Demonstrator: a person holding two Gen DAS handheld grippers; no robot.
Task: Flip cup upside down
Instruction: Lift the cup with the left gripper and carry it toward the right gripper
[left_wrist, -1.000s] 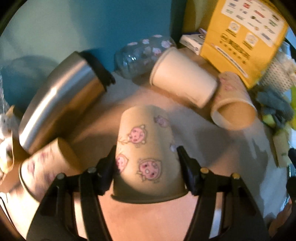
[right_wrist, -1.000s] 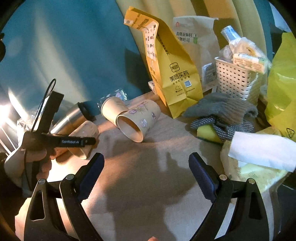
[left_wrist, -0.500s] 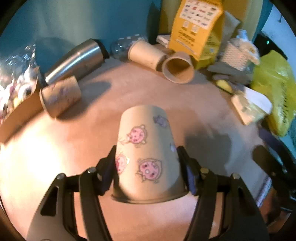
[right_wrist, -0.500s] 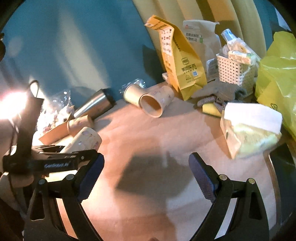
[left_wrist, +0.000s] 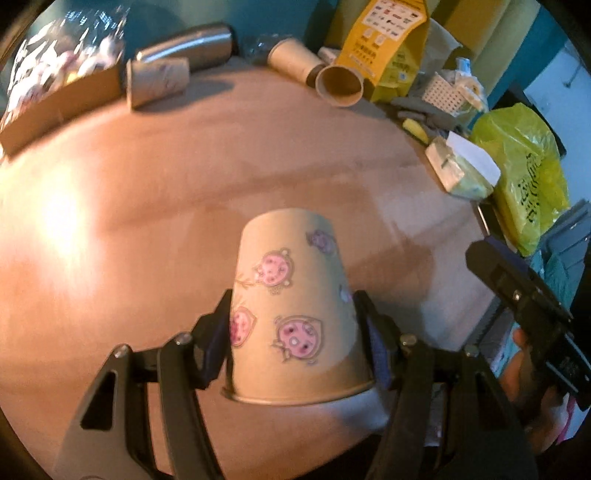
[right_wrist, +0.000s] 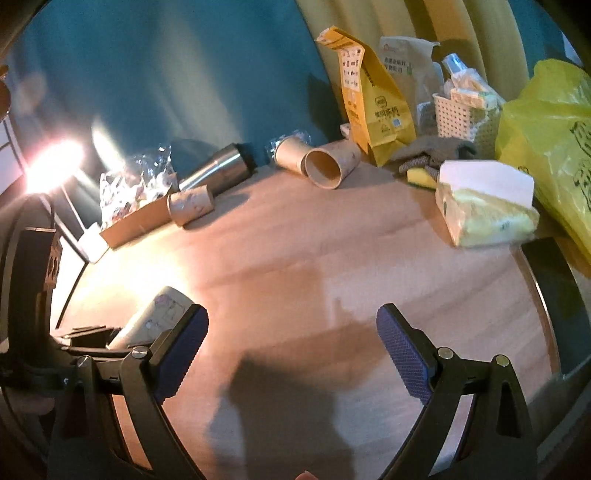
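Observation:
My left gripper (left_wrist: 295, 332) is shut on a beige paper cup with pink cartoon prints (left_wrist: 291, 295). The cup's closed base points away from me and its rim is nearest the camera, held above the round wooden table (left_wrist: 147, 206). In the right wrist view the same cup (right_wrist: 155, 317) shows at the lower left, tilted, in the left gripper. My right gripper (right_wrist: 291, 347) is open and empty over the table's near side.
Several paper cups lie on their sides at the far edge (left_wrist: 340, 85) (left_wrist: 157, 79), beside a steel tumbler (left_wrist: 184, 57). A yellow paper bag (left_wrist: 384, 37), white basket (left_wrist: 447, 92), tissue pack (right_wrist: 484, 206), yellow plastic bag (right_wrist: 554, 140) and a cardboard snack tray (right_wrist: 136, 218) ring the table.
My left gripper has pulled back and risen with the cup, from close to the far objects to the table's near side. The right gripper has also drawn back.

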